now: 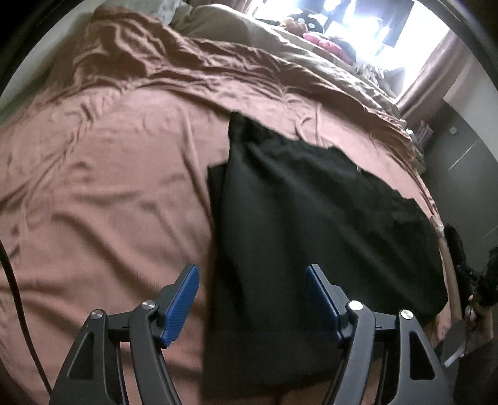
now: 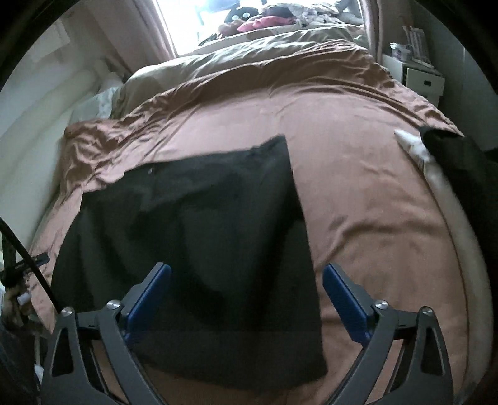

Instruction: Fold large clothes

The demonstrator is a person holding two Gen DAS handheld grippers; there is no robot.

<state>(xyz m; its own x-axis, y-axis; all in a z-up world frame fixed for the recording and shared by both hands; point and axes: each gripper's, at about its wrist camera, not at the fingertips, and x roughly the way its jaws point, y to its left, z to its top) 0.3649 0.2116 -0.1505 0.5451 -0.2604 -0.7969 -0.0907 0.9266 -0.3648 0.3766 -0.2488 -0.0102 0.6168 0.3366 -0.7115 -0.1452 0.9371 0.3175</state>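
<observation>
Both tongs (image 1: 252, 299) (image 2: 247, 299) apart, empty; black garment (image 1: 311, 224) folded, long axis running away across bedspread (image 1: 109, 187).

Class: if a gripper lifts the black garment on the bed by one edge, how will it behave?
The black garment would probably droop limply: it lies flat in soft folded layers. The layers may slide apart, since nothing visibly holds them. It looks light, barely denting the pink bedspread.

Both wrist views look down and forward along open fingers, close above the bed (image 1: 109, 187), toward the window (image 2: 193, 18): the left view sits left of the garment (image 1: 311, 218), the right view right of it (image 2: 202, 233), and both share garment, sheet and window end.
</observation>
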